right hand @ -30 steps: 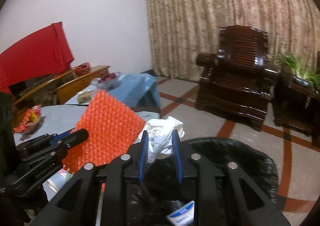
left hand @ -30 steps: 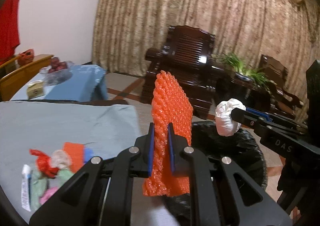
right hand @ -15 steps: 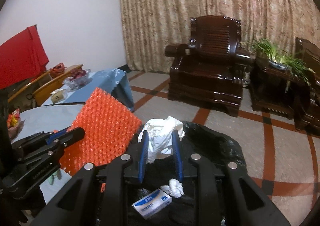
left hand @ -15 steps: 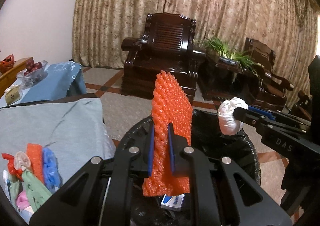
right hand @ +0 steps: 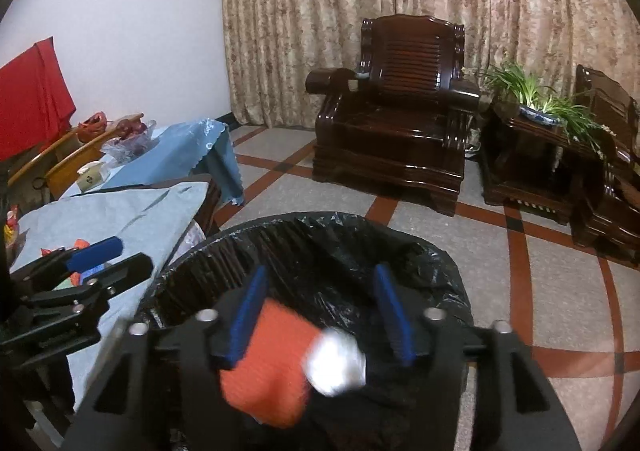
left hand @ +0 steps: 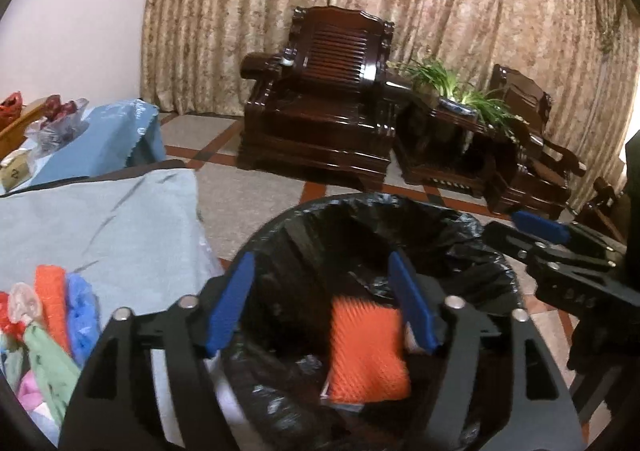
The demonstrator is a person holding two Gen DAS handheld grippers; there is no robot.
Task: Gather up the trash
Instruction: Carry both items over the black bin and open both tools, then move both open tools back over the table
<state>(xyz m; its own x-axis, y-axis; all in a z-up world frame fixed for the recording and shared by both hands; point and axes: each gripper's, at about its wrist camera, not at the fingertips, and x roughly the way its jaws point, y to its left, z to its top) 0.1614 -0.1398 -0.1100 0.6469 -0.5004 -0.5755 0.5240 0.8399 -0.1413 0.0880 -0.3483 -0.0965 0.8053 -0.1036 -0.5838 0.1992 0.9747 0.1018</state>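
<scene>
A bin lined with a black bag (left hand: 460, 227) (right hand: 420, 247) stands right below both grippers. My left gripper (left hand: 320, 303) is open and empty above it. The orange foam net (left hand: 366, 347) lies inside the bin. My right gripper (right hand: 320, 315) is open too. In its view the orange net (right hand: 268, 359) and a white crumpled paper wad (right hand: 338, 361) are blurred inside the bin. The right gripper (left hand: 536, 235) shows at the right of the left wrist view. The left gripper (right hand: 108, 255) shows at the left of the right wrist view.
A table with a light blue cloth (left hand: 100, 219) is left of the bin, with several trash scraps (left hand: 52, 311) on it. A dark wooden armchair (right hand: 396, 107), a plant stand (right hand: 536, 139) and curtains lie beyond on the tiled floor.
Both grippers have opened. The orange foam net left the left gripper and the white paper wad left the right gripper; both have dropped into the bin.
</scene>
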